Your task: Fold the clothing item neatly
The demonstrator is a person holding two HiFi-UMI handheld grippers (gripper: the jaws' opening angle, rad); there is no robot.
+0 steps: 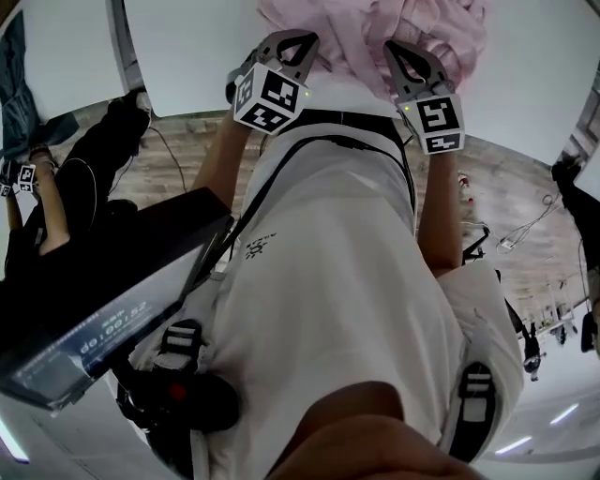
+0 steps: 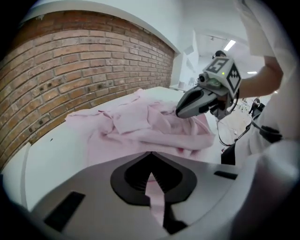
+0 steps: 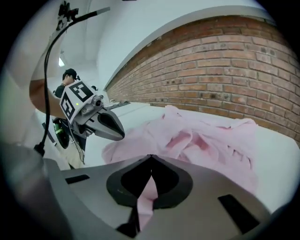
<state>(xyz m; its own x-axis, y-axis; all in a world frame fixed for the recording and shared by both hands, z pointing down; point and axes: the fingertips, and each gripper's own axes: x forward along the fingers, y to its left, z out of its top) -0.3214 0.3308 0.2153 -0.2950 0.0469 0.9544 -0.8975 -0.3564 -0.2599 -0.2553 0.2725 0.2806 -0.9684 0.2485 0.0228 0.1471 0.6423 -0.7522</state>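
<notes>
A crumpled pale pink garment [image 1: 375, 28] lies on the white table [image 1: 187, 56] close to its near edge. My left gripper [image 1: 302, 39] is at the garment's near left edge and my right gripper [image 1: 396, 49] is at its near right edge. In the left gripper view the jaws [image 2: 151, 154] are shut with a strip of pink cloth [image 2: 154, 192] pinched between them; the right gripper [image 2: 199, 101] rests on the heap [image 2: 140, 124]. The right gripper view shows its jaws [image 3: 151, 157] shut on a pink fold [image 3: 146, 190], with the left gripper [image 3: 101, 123] beside the garment [image 3: 211, 140].
A brick wall [image 2: 70, 65] runs behind the table. A black screen device [image 1: 103, 309] hangs at my lower left. Another person [image 1: 56, 197] stands at the left, and cables [image 1: 525, 230] lie on the wooden floor.
</notes>
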